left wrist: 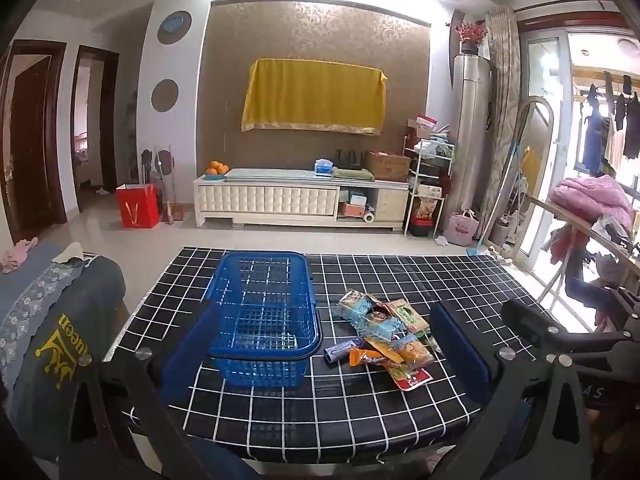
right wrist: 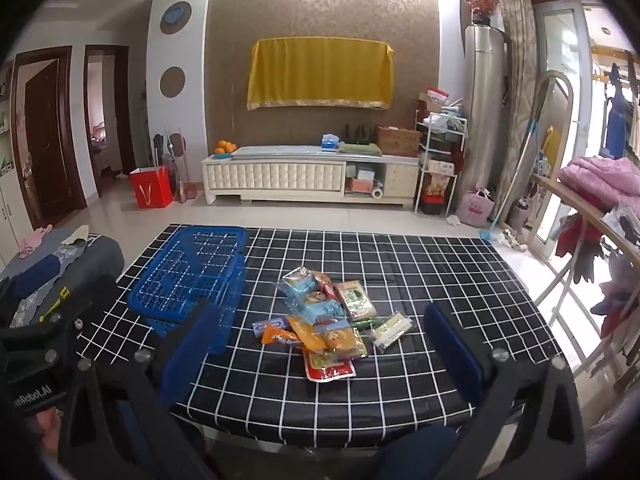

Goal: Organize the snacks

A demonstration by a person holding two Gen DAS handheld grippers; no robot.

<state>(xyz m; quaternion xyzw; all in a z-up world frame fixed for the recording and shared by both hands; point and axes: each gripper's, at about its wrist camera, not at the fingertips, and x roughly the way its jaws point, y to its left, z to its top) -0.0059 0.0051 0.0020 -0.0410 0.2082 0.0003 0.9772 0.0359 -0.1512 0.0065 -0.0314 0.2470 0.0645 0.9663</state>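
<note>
While both tools are hovering above the near edge of the surface (left wrist: 400, 420), each is standing with its blue pads spread fully apart and is gripping nothing. The left tool (left wrist: 326, 354) is pointing slightly downward, with its left pad overlapping the near-left corner of the blue basket (left wrist: 264, 320) in the left wrist view; whether it is touching the basket cannot be told. The right tool (right wrist: 320, 354) is likewise tilting downward, and the pile of snacks (right wrist: 326, 326) is lying on the surface ahead of it, framed between its two pads and apart from both. The basket is sitting upright on the black checked cloth, left of the pile and close beside it, and is holding no snacks. The snacks are lying loosely heaped: light blue packets at the far side, a green-labelled packet to the right, orange and yellow packets in the middle, and a red packet (right wrist: 330, 368) nearest the tools. A clear wrapper (right wrist: 392, 330) is resting at the right edge of the pile.
</note>
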